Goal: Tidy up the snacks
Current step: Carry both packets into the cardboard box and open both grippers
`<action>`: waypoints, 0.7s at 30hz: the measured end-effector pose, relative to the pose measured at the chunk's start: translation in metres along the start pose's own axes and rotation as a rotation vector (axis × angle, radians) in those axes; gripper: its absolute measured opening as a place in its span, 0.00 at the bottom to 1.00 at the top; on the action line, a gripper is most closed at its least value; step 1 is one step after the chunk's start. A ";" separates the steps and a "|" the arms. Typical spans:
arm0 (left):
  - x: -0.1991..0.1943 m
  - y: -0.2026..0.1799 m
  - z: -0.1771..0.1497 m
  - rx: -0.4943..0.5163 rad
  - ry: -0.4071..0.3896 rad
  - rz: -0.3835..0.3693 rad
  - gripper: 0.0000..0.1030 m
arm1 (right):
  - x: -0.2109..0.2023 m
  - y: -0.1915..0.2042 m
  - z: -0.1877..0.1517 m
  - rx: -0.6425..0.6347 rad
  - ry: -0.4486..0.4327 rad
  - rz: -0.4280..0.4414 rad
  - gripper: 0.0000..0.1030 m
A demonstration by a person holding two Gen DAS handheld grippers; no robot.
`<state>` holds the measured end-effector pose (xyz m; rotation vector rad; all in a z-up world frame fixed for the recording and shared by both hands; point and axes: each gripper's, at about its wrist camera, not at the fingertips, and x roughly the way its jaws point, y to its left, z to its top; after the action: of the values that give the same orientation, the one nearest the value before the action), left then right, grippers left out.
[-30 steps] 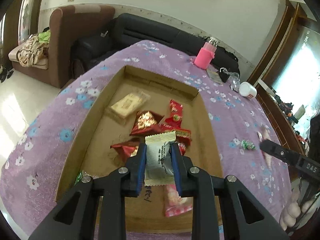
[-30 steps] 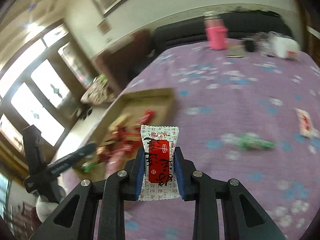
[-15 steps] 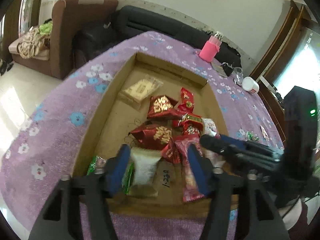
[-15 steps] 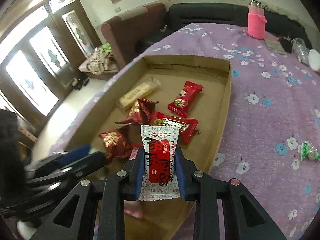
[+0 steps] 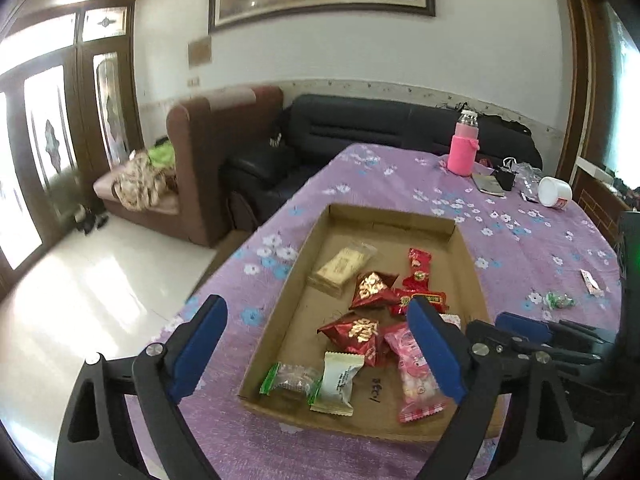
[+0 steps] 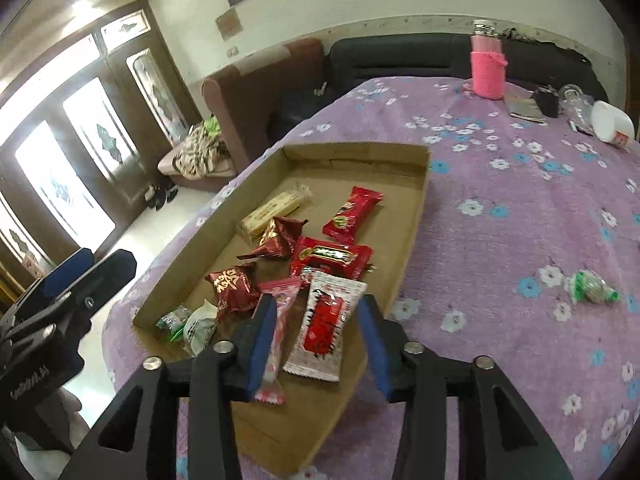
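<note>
both grippers gape wide, empty; the green-wrapped candy (image 6: pixel 592 287) lies right of the cardboard tray (image 6: pixel 416 216), nearer the right gripper (image 6: pixel 322 344) than the left gripper (image 5: pixel 320 352).

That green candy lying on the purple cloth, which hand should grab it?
Right, probably. The green-wrapped candy lies just right of the open, empty right gripper. The open left gripper sits at the cardboard tray's far side.
</note>
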<state>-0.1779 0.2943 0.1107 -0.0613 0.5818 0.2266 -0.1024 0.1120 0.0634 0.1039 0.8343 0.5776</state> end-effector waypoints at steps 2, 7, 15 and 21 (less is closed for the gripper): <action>-0.007 -0.012 0.001 0.052 -0.020 0.020 0.89 | -0.008 -0.003 -0.002 0.008 -0.012 -0.002 0.47; -0.018 -0.040 -0.001 0.130 -0.026 0.002 0.89 | -0.022 -0.014 -0.008 0.028 -0.031 -0.016 0.47; -0.017 -0.066 -0.007 0.180 0.023 -0.029 0.89 | -0.035 -0.035 -0.019 0.067 -0.039 -0.008 0.48; -0.013 -0.075 -0.008 0.187 0.056 -0.033 0.89 | -0.042 -0.048 -0.024 0.094 -0.045 -0.001 0.49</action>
<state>-0.1755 0.2175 0.1112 0.1037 0.6547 0.1376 -0.1210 0.0464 0.0604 0.2016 0.8173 0.5330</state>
